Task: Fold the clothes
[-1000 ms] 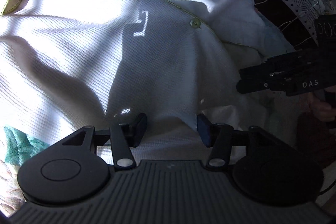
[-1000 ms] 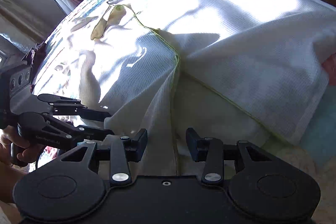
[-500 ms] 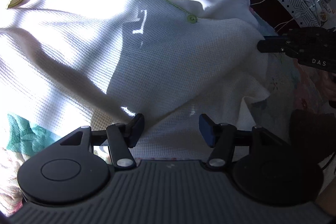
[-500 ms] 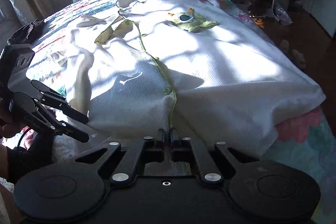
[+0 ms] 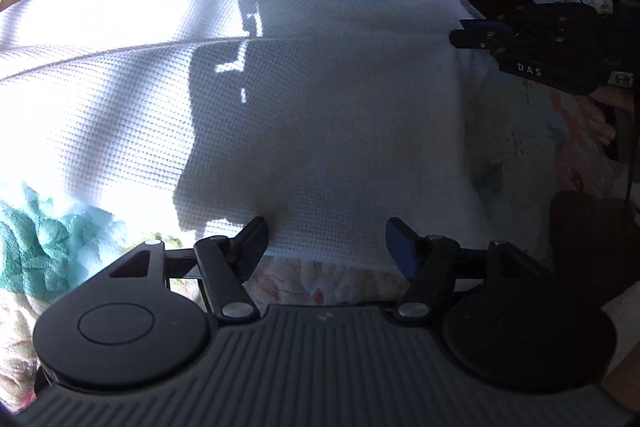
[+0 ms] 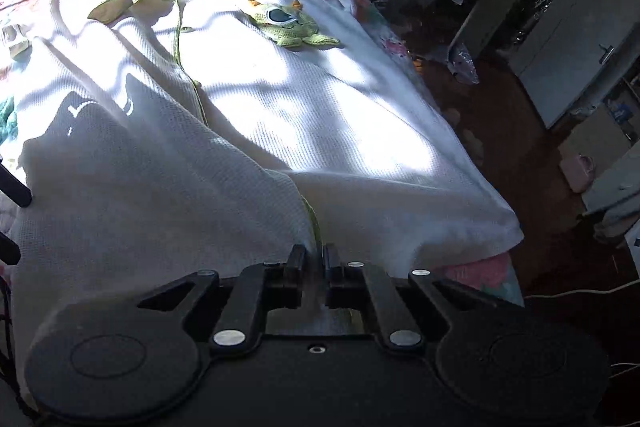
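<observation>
My left gripper (image 5: pixel 326 241) hovers over the hem of the white waffle garment (image 5: pixel 320 115) on the bed, jaws widening with nothing between them. My right gripper (image 6: pixel 314 259) pinches its green-trimmed edge, jaws easing, seemingly still gripping.

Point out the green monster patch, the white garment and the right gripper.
green monster patch (image 6: pixel 290 23), right wrist view, on its big eye.
white garment (image 6: pixel 320 115), right wrist view, on the sunlit front panel.
right gripper (image 6: pixel 315 259), right wrist view, between its fingertips, pinching the garment's hem.
</observation>
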A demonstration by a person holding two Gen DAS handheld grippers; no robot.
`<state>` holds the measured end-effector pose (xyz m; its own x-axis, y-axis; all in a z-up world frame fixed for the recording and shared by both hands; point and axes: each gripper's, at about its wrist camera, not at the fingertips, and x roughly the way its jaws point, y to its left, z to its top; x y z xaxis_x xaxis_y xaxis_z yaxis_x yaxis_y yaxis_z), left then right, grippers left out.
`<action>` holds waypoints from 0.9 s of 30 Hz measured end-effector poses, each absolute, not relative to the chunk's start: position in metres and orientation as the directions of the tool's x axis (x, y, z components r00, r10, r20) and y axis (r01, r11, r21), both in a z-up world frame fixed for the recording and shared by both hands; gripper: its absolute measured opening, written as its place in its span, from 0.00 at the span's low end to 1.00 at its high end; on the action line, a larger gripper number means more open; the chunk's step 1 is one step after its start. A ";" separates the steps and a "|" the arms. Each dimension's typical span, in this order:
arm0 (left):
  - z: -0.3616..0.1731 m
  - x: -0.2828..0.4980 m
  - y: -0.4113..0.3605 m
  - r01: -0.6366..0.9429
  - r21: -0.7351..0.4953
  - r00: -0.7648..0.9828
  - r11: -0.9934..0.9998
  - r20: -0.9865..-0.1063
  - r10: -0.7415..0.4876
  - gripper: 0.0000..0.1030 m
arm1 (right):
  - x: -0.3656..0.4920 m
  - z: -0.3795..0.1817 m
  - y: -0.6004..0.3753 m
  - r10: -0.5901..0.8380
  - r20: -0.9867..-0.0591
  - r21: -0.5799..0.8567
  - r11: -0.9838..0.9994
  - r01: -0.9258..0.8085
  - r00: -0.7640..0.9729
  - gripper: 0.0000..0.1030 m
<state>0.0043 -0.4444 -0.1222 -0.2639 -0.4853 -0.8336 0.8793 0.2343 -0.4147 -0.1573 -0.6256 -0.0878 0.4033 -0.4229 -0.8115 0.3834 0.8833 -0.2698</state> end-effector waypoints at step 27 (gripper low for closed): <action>-0.094 0.110 -0.333 0.645 -0.263 0.281 0.718 -0.792 -0.543 0.15 | -0.129 -0.055 -0.583 0.257 -0.675 0.507 0.843 0.182 0.692 0.65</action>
